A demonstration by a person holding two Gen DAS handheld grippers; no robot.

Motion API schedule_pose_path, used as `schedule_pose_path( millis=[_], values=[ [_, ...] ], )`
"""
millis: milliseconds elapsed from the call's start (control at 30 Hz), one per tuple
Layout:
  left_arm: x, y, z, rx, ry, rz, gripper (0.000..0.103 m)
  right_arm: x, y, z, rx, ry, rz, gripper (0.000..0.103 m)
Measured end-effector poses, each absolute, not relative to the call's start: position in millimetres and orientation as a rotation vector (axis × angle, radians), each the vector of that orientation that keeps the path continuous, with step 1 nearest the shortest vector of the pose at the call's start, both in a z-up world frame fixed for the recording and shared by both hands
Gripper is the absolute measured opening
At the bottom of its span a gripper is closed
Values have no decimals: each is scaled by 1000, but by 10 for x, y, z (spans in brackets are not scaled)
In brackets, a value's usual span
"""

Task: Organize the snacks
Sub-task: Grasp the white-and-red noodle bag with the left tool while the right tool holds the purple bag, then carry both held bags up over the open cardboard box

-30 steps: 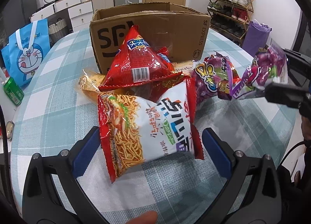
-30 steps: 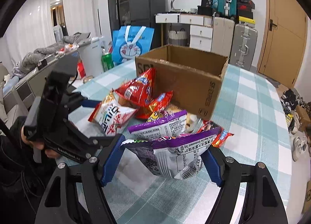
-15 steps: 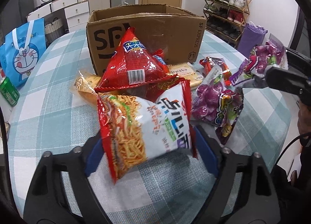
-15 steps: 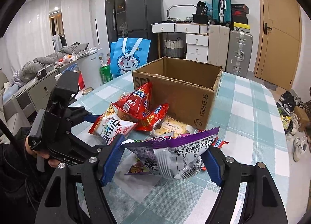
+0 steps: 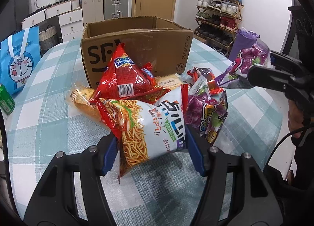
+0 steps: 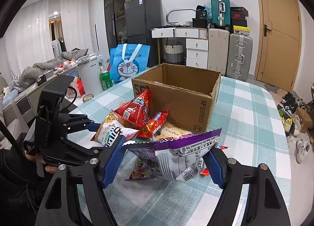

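Observation:
My left gripper is shut on a red and white noodle-snack bag, lifted off the table; it also shows in the right wrist view. My right gripper is shut on a purple and silver snack bag, held above the table; that bag shows at the right of the left wrist view. An open cardboard box stands behind a pile with a red triangular bag, a yellow bag and a second purple bag.
The table has a blue checked cloth. A green can and a blue Doraemon bag stand at its left edge. A flat beige packet and small red packets lie by the box. Suitcases, drawers and a shoe rack stand behind.
My left gripper closed on the noodle-snack bag and lifted it. My right gripper rose with its purple bag; the second purple bag dropped onto the table.

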State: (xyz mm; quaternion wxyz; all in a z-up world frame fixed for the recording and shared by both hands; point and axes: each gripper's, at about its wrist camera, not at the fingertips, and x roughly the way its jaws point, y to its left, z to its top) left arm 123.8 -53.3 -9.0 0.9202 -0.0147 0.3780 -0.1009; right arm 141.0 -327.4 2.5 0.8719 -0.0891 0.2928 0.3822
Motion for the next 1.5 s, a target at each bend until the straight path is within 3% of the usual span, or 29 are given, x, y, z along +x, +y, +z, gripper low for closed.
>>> schedule_pose_path(
  millis=[1000, 1500],
  values=[
    [1127, -160, 855, -74, 584, -143, 61, 1612, -3245, 254, 56, 559, 750, 77],
    [1630, -60, 1220, -68, 549, -86, 61, 2005, -3216, 468, 131, 538, 701, 77]
  ],
)
